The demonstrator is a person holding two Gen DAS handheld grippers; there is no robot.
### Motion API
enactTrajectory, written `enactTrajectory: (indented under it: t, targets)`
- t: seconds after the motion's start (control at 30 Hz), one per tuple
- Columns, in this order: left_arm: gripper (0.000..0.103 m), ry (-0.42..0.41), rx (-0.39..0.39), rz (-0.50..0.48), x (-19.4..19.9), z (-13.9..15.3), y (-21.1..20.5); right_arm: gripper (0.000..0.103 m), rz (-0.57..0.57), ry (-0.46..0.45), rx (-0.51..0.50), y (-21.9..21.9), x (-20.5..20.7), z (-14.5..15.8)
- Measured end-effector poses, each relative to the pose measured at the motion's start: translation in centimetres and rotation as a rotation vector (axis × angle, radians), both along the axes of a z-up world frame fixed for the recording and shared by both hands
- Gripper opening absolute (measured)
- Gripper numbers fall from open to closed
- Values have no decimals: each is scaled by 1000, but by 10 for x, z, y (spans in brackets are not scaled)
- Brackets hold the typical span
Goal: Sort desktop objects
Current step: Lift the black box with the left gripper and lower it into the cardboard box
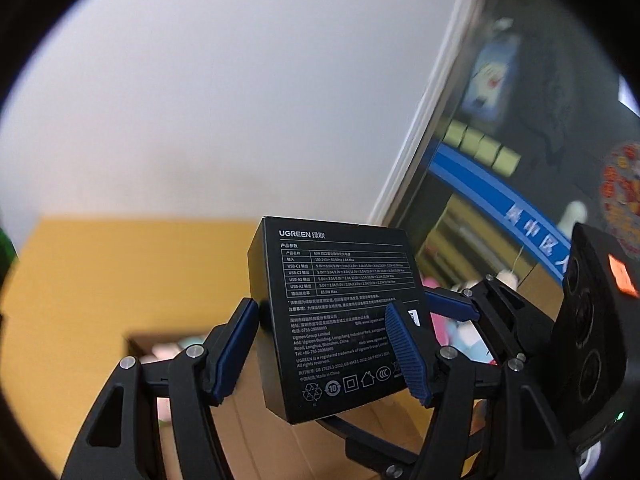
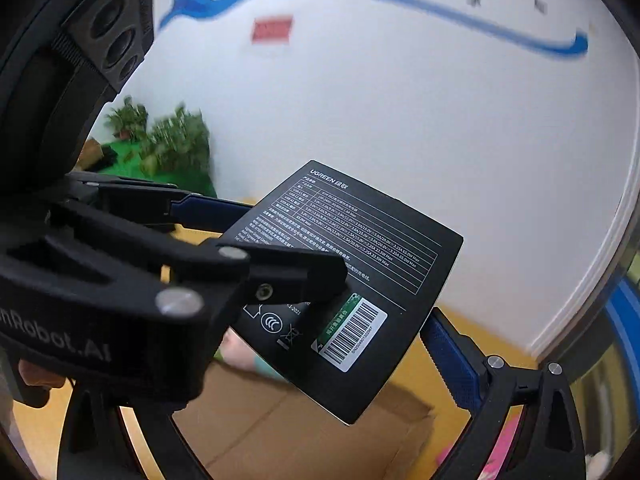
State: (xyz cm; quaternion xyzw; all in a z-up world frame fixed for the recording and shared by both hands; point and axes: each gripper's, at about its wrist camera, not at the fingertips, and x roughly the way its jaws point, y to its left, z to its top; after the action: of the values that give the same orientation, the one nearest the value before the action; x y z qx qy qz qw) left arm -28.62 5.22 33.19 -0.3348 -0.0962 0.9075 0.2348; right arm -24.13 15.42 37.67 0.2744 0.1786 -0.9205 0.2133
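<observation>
Setting: a white wall (image 1: 200, 100) fills most of both views, so both cameras are tilted upward and the work is happening in the air, not on any desk surface; no desk top is identifiable.

Cardboard box: an open brown cardboard box (image 2: 304, 440) lies below the held item, with soft pastel things inside, too blurred to name. Judged to be the sorting container, given the task.

Charger box: a flat black charger box (image 1: 340, 320), printed specification face toward both cameras, is held up clear of everything, above the cardboard box. Its barcode sticker (image 2: 354, 334) shows in the right wrist view.

Left tongs: the left tongs (image 1: 324, 356) are clamped on the charger box, blue pads pressed on its two opposite side edges. Grip is across the narrow thickness, which keeps the printed face exposed.

Right tongs: the right tongs (image 2: 448, 360) stand apart. One blue finger (image 2: 450, 360) lies just beside the lower corner of the charger box; contact cannot be confirmed. The other finger is hidden behind the left tool.

Assessment: a steadying or hand-over posture seems likely; which one cannot be told.

Risk: a thin, smooth carton held at its edges may pivot if the clamp slackens.
</observation>
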Motion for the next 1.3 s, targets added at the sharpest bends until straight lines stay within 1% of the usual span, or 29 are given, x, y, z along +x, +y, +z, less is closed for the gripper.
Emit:
enactTrajectory:
  t: [0.13,0.23,0.3,0.33,0.43,0.5,0.53,0.57,0.6,0.67,0.73,0.83,0.9,0.97,1.0,1.03,1.1,1.13,1.23,1.3]
  targets:
    - [65,-182,6,-13,-56,-85,21,99,-16,-180,-8,26,-54,-82]
    - [65,-319,22,-15,-90,-150,34,99,-25,-305,-15,43,-89,-142]
    - [65,-404,12,-41,-107,-190,42,99,-30,-379,-23,54,-107,-179]
    - [65,-431,13,-43,-113,-203,46,99,-35,-415,-26,60,-119,-195]
    - [64,-510,8,-38,-129,-242,64,99,-54,-496,-24,75,-132,-243]
    - [58,-558,1,-41,-136,-264,74,99,-73,-550,-1,80,-139,-266]
    - [54,-576,5,-44,-138,-271,78,99,-89,-575,25,83,-143,-278]
    - [51,-592,13,-47,-141,-277,84,99,-106,-593,48,86,-145,-287]
    - [51,-589,27,-53,-141,-280,86,100,-121,-610,64,90,-146,-295]
    - [51,-598,52,-64,-142,-284,90,100,-147,-610,70,98,-144,-301]
    - [51,-609,70,-50,-140,-286,95,100,-167,-601,56,107,-139,-297]
    - [51,-613,85,-30,-142,-287,105,100,-215,-551,93,117,-128,-285]
    - [51,-624,114,-9,-143,-290,112,100,-250,-511,131,125,-120,-279]
    - [51,-628,134,10,-143,-292,115,98,-283,-500,127,135,-117,-279]
    - [51,-627,140,18,-143,-293,117,93,-289,-498,111,140,-116,-279]
    - [51,-631,146,18,-145,-293,120,84,-295,-488,107,141,-114,-278]
    - [51,-631,156,26,-147,-294,120,72,-317,-462,115,142,-111,-275]
    - [52,-630,151,29,-148,-294,121,66,-329,-452,101,143,-109,-274]
    - [52,-625,141,19,-152,-293,123,60,-360,-440,91,144,-104,-274]
    - [53,-613,123,6,-152,-292,126,60,-378,-455,87,146,-104,-275]
